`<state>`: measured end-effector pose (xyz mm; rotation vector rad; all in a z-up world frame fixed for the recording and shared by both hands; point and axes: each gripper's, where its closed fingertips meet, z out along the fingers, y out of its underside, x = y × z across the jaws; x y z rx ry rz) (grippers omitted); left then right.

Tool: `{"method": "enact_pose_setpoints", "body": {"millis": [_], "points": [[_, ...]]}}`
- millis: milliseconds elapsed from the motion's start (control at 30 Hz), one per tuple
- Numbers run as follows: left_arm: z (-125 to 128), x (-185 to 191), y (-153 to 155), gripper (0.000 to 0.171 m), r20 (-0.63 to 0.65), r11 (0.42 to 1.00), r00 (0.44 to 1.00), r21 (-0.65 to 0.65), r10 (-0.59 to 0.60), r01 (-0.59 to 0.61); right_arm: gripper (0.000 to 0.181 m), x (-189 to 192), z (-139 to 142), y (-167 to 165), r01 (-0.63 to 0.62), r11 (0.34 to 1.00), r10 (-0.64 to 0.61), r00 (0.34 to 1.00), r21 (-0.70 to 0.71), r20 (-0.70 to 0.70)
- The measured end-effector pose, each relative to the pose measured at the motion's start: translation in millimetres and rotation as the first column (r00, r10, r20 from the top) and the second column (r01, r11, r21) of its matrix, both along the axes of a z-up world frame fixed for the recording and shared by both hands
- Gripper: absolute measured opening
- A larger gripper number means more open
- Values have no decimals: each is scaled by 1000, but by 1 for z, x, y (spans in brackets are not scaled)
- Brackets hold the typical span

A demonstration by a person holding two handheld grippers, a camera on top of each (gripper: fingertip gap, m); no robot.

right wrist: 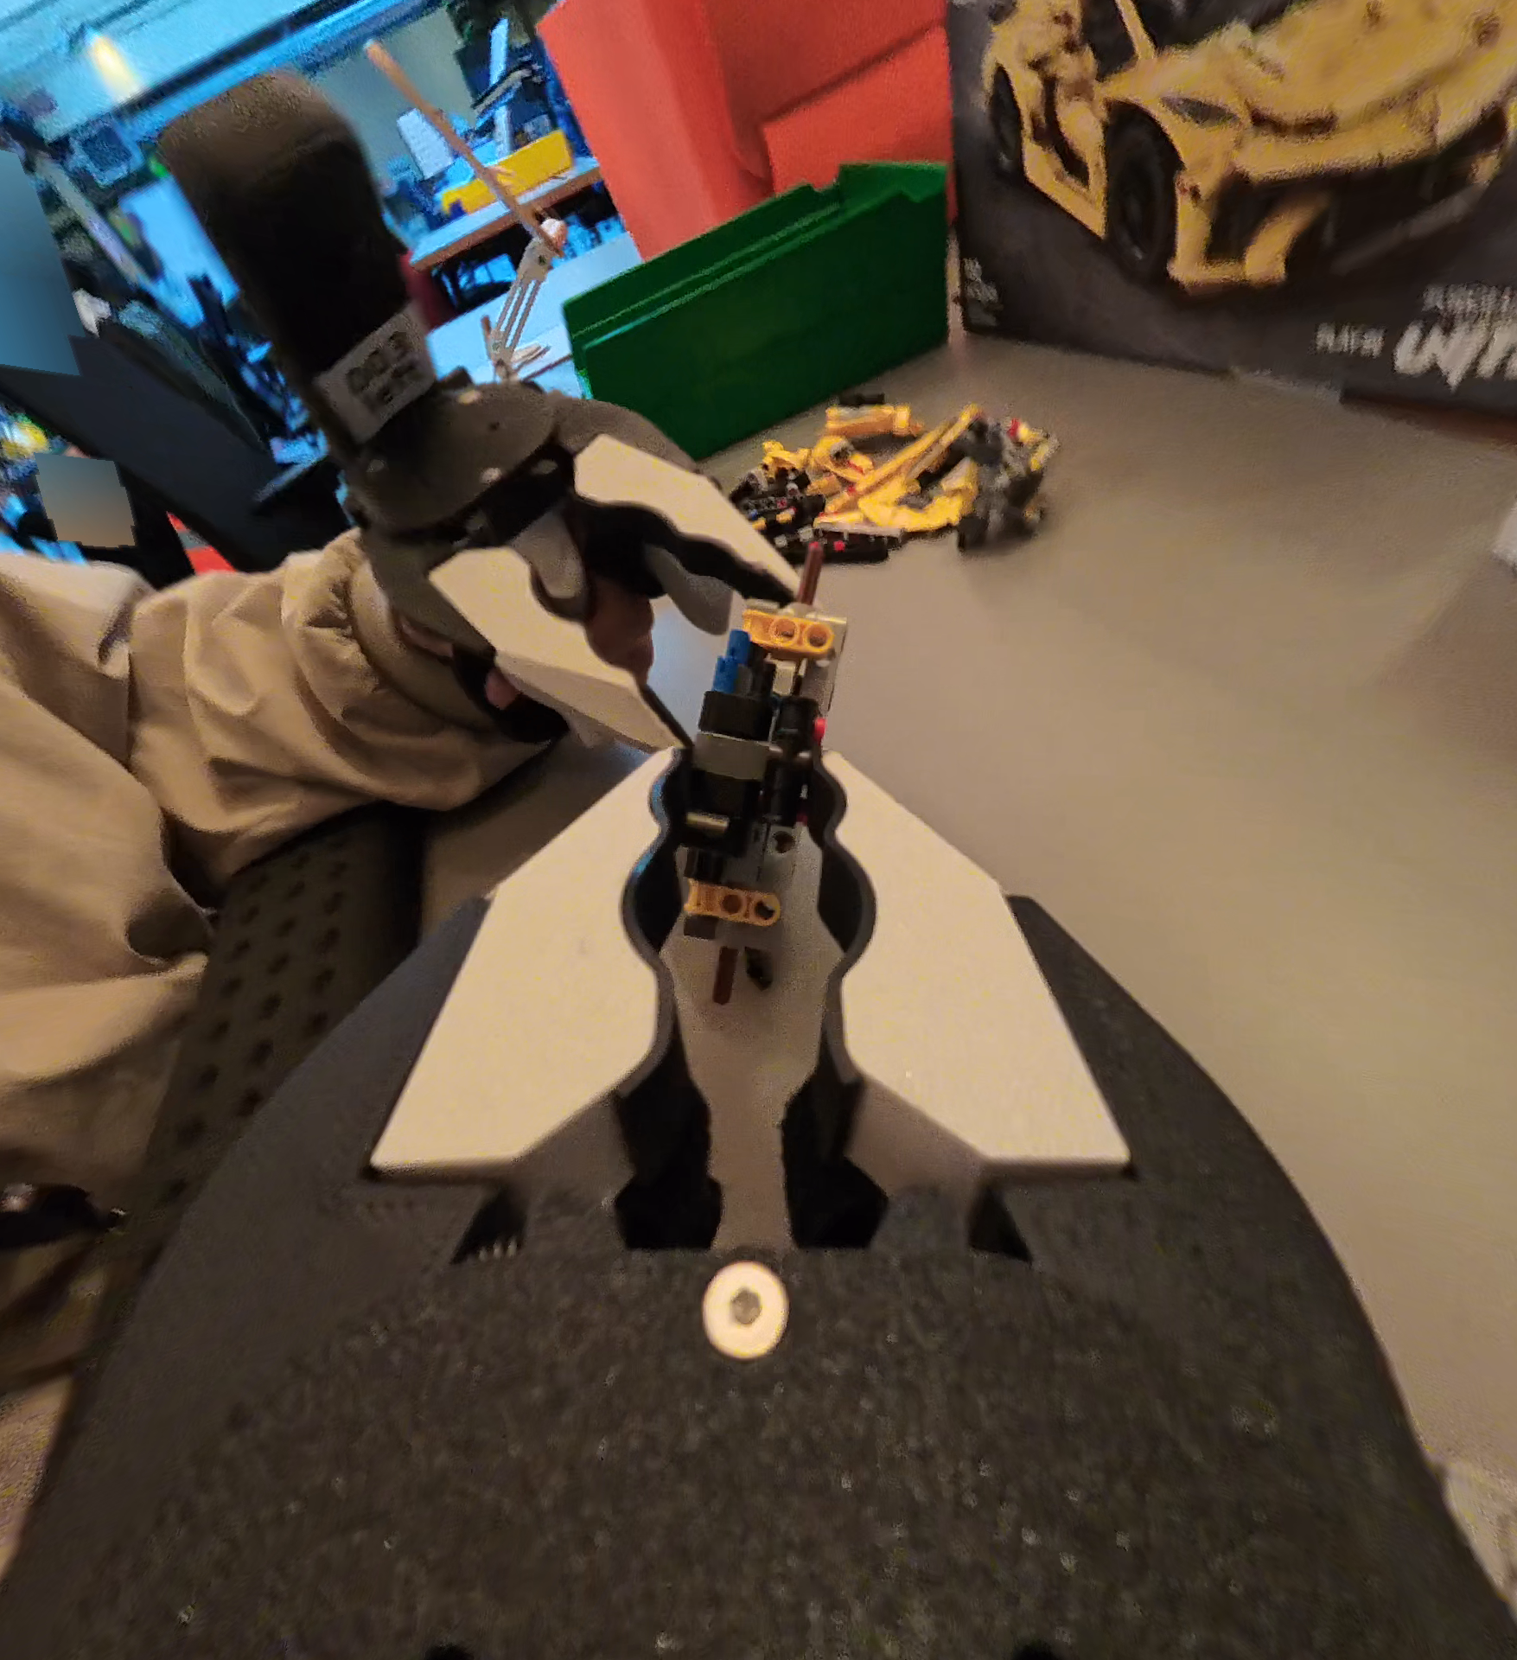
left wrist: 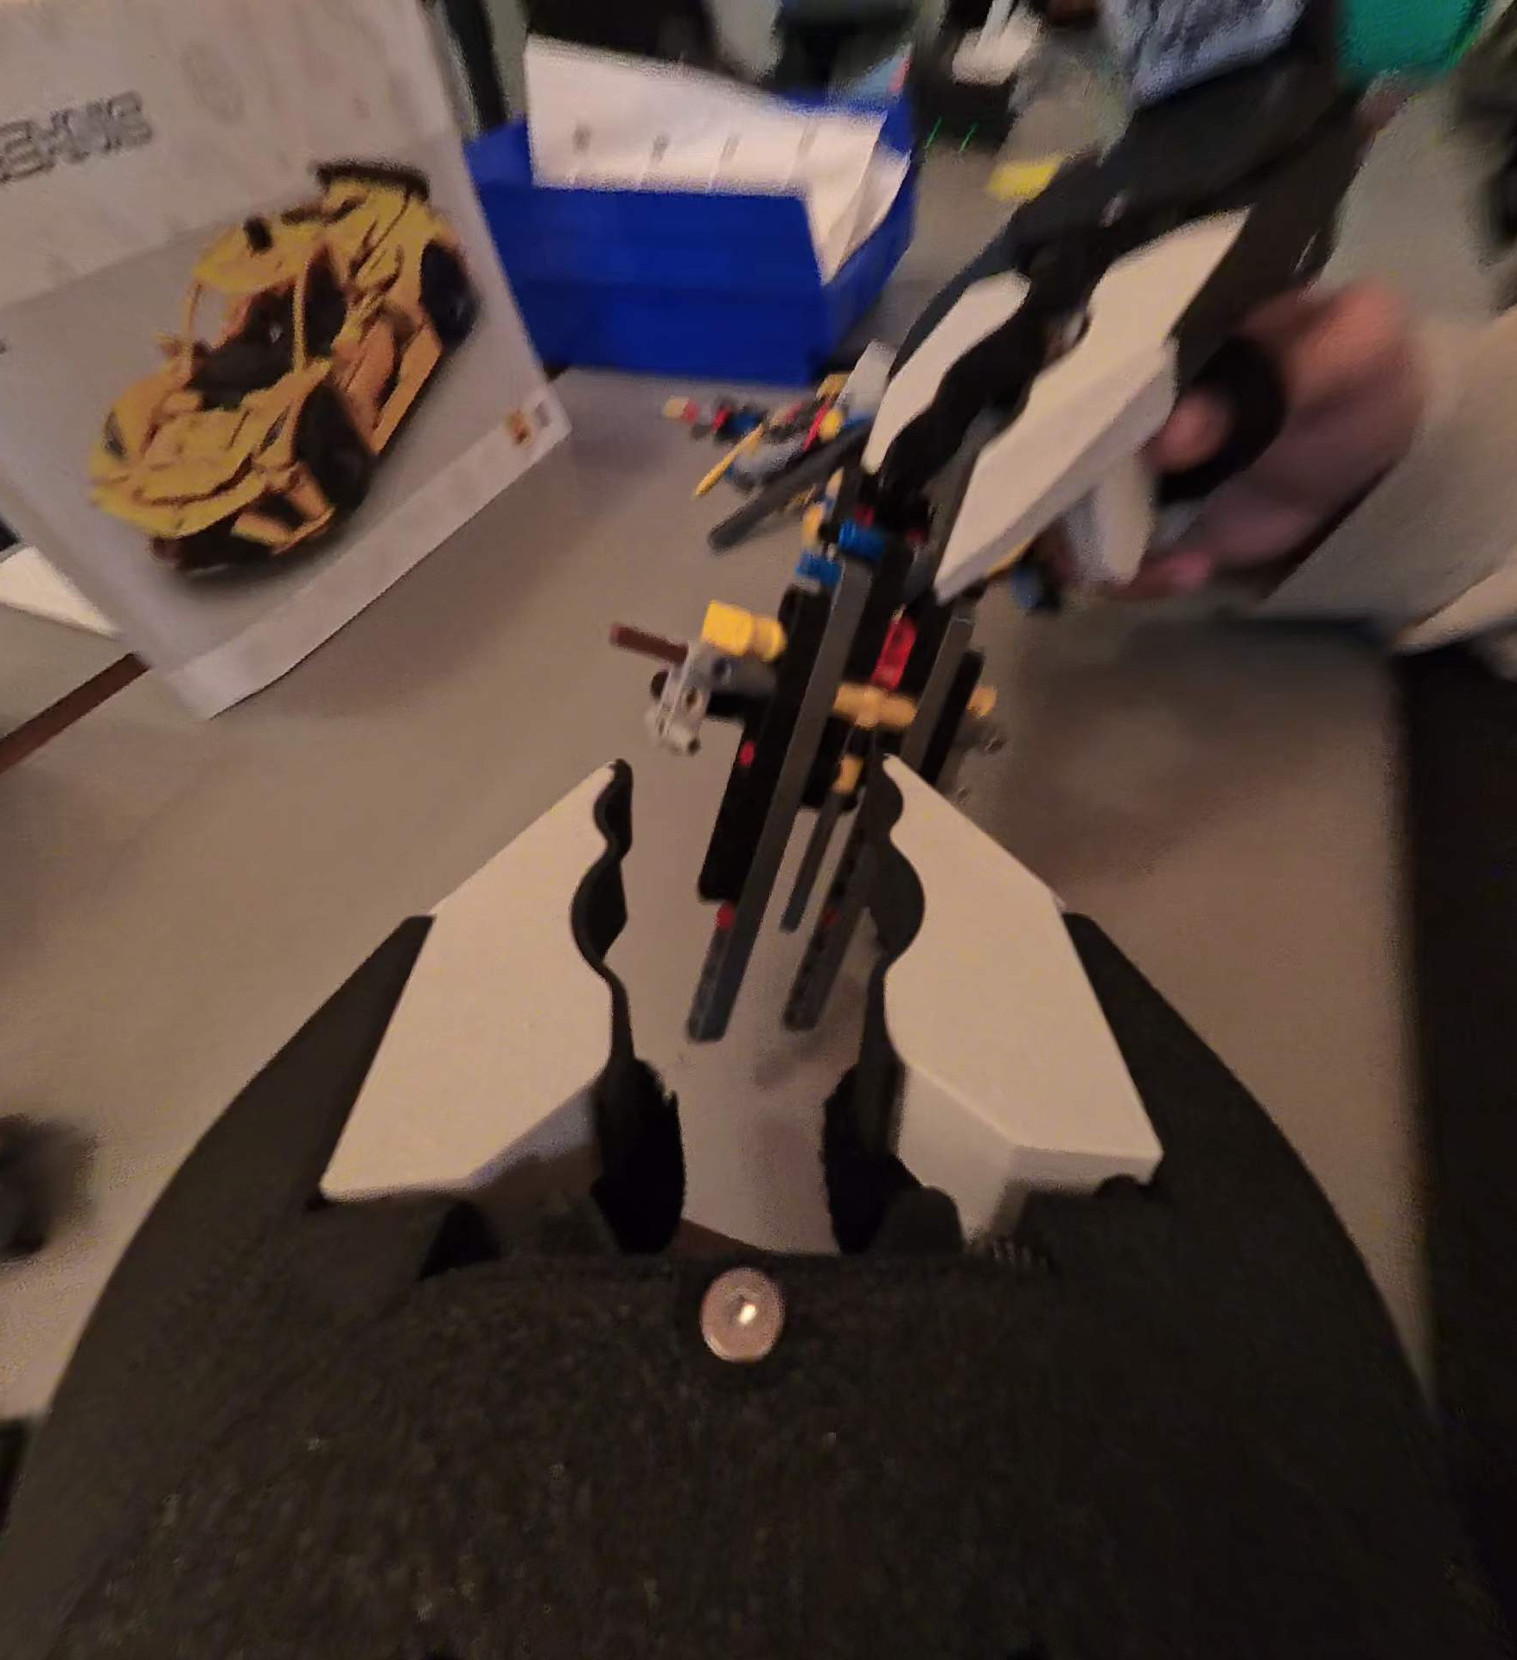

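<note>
A long brick assembly (left wrist: 790,808) of black and grey beams with yellow, blue and red pins hangs above the grey table (left wrist: 287,898). My right gripper (right wrist: 750,763) is shut on one end of the assembly (right wrist: 736,781); in the left wrist view that gripper (left wrist: 907,530) comes in from the upper right, held by a hand (left wrist: 1275,449). My left gripper (left wrist: 754,772) is open. Its fingers straddle the other end, which lies close to the right finger and clear of the left one. In the right wrist view the left gripper (right wrist: 736,669) shows at upper left.
A white box with a yellow car picture (left wrist: 225,359) stands at the left, a blue bin (left wrist: 692,269) with white sheets behind. Loose pieces (left wrist: 772,431) lie beyond the assembly. A green bin (right wrist: 763,314), a dark car box (right wrist: 1257,180) and a yellow pile (right wrist: 907,485) lie farther off. About 5 centimetres separates my left fingertips from my right.
</note>
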<state>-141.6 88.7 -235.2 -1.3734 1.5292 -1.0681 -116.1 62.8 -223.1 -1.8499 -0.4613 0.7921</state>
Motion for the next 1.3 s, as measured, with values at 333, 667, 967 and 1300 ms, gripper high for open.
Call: {"method": "enact_pose_setpoints", "body": {"millis": [333,667,967,1300], "points": [[48,-18,-31,53,166,957,974,271,-157,108,24,-30,0,-7,-170,931,-58,806,324,589],[1,-8,-55,34,-34,878,979,436,-203,198,24,-36,-14,-14,-360,871,-56,605,336,794],[5,-1,-57,18,16,786,986,606,-164,121,24,-40,10,-30,-350,865,73,795,359,602],[34,-4,-43,17,191,963,970,248,-151,102,35,-29,51,-39,-225,873,136,965,433,225]]}}
